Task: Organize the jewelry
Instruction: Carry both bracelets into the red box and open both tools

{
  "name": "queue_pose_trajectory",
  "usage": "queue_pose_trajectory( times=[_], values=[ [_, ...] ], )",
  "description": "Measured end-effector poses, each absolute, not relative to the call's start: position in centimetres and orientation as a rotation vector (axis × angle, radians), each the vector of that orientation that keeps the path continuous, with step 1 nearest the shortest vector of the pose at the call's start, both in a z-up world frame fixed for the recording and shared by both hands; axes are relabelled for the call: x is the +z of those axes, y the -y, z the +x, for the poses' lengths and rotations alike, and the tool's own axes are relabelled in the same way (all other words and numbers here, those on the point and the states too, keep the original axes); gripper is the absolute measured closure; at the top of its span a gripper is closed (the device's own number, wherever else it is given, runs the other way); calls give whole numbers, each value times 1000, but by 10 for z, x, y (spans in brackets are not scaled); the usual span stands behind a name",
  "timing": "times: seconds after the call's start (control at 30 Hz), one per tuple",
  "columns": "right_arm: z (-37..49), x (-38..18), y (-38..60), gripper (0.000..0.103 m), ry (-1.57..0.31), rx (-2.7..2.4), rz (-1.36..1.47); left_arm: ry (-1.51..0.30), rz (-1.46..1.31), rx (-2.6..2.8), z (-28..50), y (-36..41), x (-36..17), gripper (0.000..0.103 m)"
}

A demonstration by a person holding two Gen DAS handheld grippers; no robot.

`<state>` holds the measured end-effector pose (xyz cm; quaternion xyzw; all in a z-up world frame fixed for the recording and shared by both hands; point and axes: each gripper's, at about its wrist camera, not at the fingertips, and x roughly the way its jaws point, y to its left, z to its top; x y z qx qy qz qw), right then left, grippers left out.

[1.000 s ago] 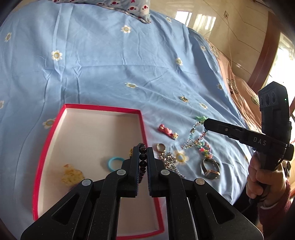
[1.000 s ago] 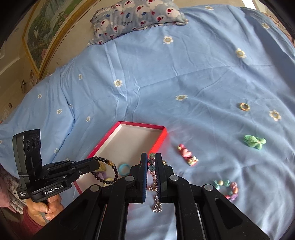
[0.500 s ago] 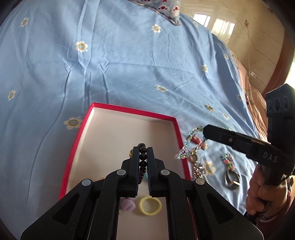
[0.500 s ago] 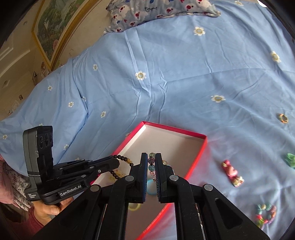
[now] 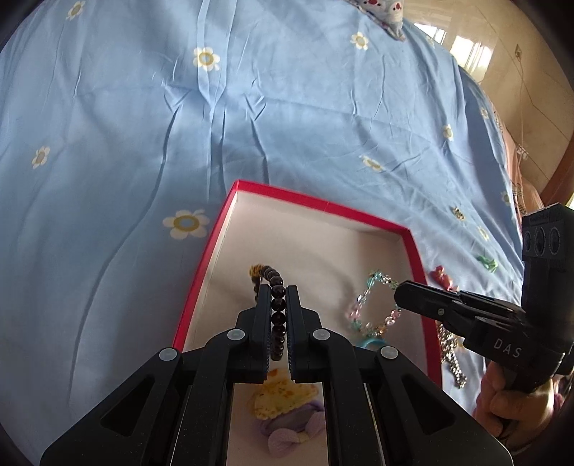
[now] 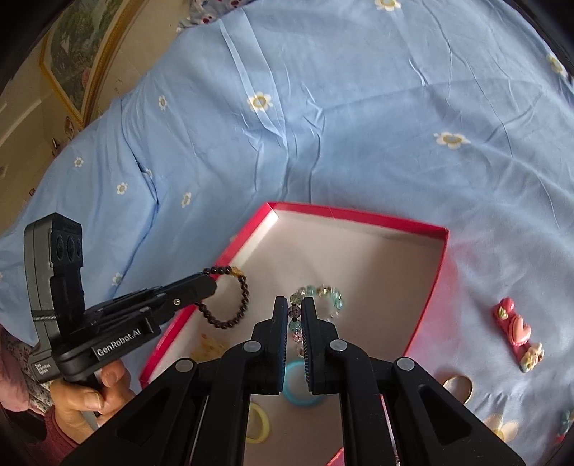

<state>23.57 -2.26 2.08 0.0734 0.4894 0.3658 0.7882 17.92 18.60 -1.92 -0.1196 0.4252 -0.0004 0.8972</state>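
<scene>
A red box with a pale inside lies on the blue bedsheet. My left gripper is shut on a dark bead bracelet, which hangs over the box's left part. My right gripper is shut on a pastel crystal bead bracelet, held over the box's right part. Inside the box lie a blue ring, a yellow ring and a yellow and purple hair clip.
Loose on the sheet to the right of the box are a pink clip, a gold ring, a silver chain and a green piece. A person's hands hold both gripper handles. A pillow lies far back.
Both grippers have moved left and down over the red box, each carrying its bracelet. The box now fills more of both views.
</scene>
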Motion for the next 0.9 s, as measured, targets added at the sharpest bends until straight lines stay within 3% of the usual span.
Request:
queue_pose_trajectory(
  times=[0.63,0.9],
  values=[
    [233,-2,16,95,-1116,738,43,-981,-205,17,184,-179,-42,97],
    [233,-2,14,91,-1120,745,45,-988,-219,33,182,-181,-43,87]
  ],
)
